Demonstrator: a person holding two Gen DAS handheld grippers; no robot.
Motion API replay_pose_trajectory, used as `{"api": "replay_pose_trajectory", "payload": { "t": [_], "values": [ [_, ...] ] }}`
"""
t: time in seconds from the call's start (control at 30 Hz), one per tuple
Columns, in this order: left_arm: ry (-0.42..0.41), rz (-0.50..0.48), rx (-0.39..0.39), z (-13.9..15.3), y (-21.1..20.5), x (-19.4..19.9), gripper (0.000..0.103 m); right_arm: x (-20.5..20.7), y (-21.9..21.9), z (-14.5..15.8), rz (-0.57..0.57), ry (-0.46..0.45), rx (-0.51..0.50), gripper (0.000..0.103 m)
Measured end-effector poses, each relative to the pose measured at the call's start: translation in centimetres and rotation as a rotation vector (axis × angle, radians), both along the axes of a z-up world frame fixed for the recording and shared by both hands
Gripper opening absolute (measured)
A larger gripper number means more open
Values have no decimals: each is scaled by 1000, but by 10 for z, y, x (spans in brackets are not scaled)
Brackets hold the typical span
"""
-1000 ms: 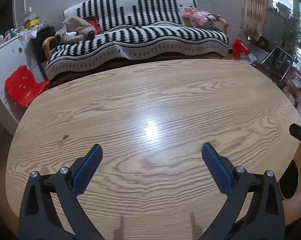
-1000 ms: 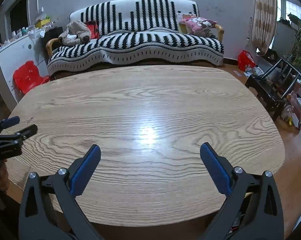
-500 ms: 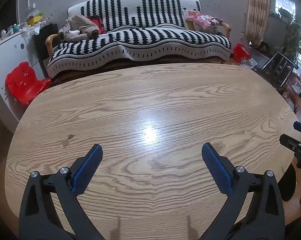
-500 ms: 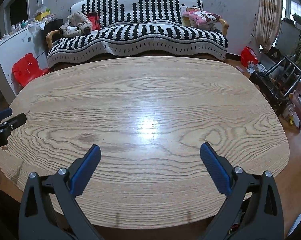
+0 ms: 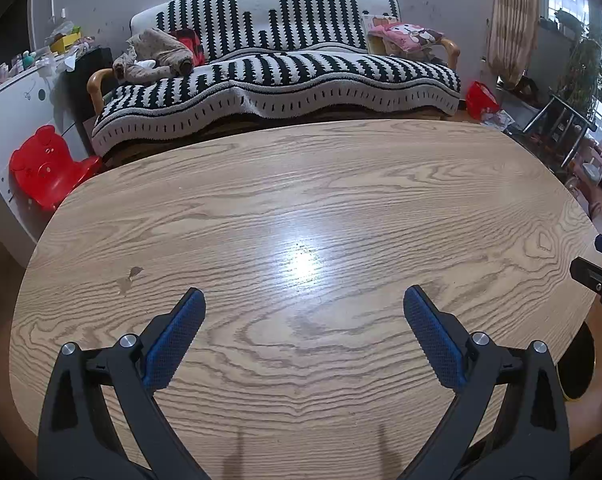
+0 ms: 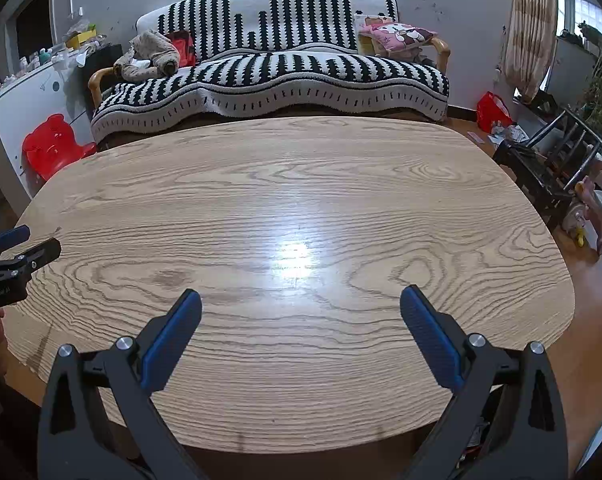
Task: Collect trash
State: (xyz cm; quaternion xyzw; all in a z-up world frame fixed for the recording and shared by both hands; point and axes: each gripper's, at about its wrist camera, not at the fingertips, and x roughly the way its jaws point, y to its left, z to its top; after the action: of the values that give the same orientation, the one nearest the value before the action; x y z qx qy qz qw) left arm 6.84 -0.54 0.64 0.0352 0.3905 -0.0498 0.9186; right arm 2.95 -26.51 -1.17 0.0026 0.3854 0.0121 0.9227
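Both views are evenly, fairly dimly lit with a cool cast. A white glare patch sits mid-counter (image 5: 297, 260), likely from an overhead lamp. Daylight enters through the window (image 6: 581, 4) at right. Thin shadows of the left gripper (image 5: 301, 308) fall on the near counter edge. Fisheye bending curves the counter rim; corners vignette black, and edge detail softens.

Left gripper (image 5: 303, 320) and right gripper (image 6: 300, 318), jaws wide apart, nothing between them.
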Motion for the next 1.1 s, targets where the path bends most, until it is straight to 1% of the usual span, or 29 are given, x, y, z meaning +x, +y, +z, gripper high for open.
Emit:
{"api": "replay_pose_trajectory", "payload": {
  "t": [1.1],
  "values": [
    [6,3,-2,-3,0,0,96,-1,4,1,12,7,-5,96]
  ]
}}
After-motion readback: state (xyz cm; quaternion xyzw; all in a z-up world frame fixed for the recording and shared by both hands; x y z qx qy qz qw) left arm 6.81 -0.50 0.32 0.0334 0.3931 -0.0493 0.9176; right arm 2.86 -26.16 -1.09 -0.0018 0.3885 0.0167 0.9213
